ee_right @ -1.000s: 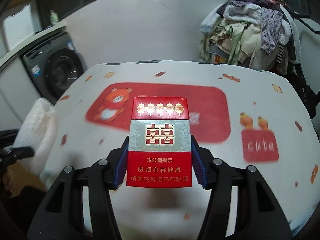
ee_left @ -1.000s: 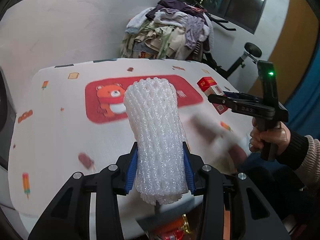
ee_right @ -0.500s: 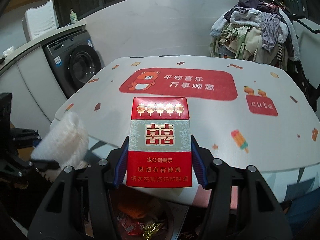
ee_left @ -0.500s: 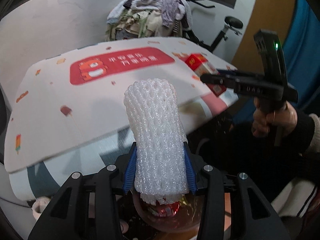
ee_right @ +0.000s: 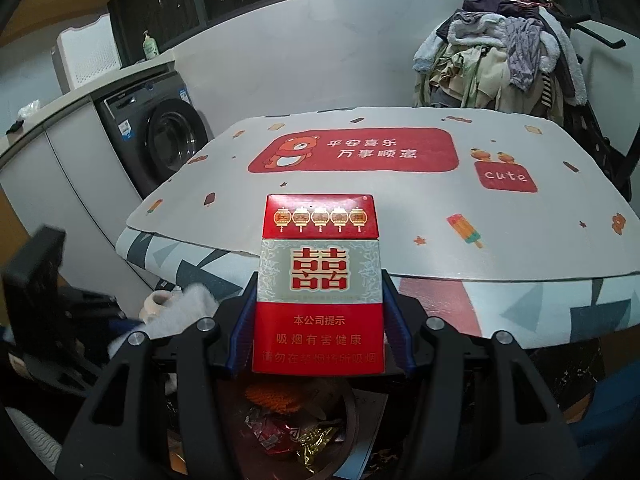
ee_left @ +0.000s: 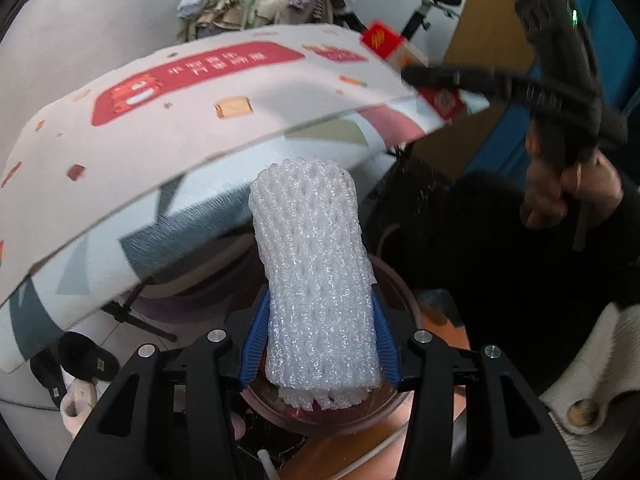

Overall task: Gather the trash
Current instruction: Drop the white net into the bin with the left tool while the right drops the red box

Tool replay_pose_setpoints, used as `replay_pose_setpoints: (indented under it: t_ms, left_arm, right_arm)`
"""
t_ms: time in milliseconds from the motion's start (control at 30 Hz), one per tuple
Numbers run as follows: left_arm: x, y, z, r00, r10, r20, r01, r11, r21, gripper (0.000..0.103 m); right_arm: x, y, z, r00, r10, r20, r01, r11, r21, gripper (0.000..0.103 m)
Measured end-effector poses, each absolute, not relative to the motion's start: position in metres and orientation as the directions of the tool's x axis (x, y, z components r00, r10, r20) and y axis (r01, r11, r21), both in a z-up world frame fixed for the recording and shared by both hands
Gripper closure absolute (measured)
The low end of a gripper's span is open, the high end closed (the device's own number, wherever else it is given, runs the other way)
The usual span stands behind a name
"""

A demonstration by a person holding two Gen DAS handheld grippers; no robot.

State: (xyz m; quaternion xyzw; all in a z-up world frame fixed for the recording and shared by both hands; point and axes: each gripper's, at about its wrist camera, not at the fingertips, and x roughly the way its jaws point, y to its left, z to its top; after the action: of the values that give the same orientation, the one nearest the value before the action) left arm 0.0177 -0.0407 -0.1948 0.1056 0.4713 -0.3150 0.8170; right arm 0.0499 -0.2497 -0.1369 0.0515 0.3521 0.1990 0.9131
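A: Left claw state?

B: My left gripper (ee_left: 320, 334) has the white foam net sleeve (ee_left: 314, 276) between its blue pads (ee_left: 256, 332); jaws are opening right now; the sleeve is still wedged between them, and I judge the pads are still touching its sides; it hangs right over the round trash bin (ee_left: 404, 292) beside the table (ee_left: 120, 152).

A: Right one?

B: My right gripper (ee_right: 318, 326) is clamped on the cigarette pack (ee_right: 319, 284), pads on its two narrow sides, low on the box; pack upright, above a bin with wrappers (ee_right: 280, 432) in it, by the table edge.

A: How do they handle?

B: Sleeve: very light, soft, squashy, springs back, I reckon; grip mid-body, light squeeze is enough; it may cling to the pads when let go. Pack: light, stiff card, probably empty so crushable; the side grip is fine, smooth faces could slip.

A: Looks?

B: Sleeve: white, meshy cylinder, glittery foam, frayed at the bottom end. Pack: red top and bottom bands, grey middle with red double-happiness sign, gold lanterns on the lid, white warning text.
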Motion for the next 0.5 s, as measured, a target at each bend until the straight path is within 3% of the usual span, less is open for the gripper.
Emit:
replay_pose_setpoints:
  t_ms: [67,133,233,500]
  left_arm:
    - [0.017,-0.045,-0.201,0.347,-0.398,-0.850,0.623,0.775,-0.108,0.051]
    - [0.017,-0.047,-0.200,0.354,-0.392,-0.849,0.625,0.774,-0.098,0.030]
    - [0.016,-0.043,-0.192,0.398,-0.401,-0.825,0.620,0.781,-0.080,0.015]
    - [0.014,-0.007,-0.167,0.576,-0.341,-0.743,0.441,0.895,-0.069,0.009]
  right_arm:
    - [0.048,-0.253,-0.137,0.675,0.402,-0.618,-0.322,0.915,0.243,0.046]
    - [0.047,-0.256,-0.138,0.671,0.409,-0.618,-0.320,0.912,0.256,0.046]
    - [0.045,-0.256,-0.141,0.663,0.420,-0.620,-0.321,0.907,0.272,0.046]
    - [0.039,-0.237,-0.150,0.613,0.455,-0.646,-0.383,0.886,0.261,0.046]
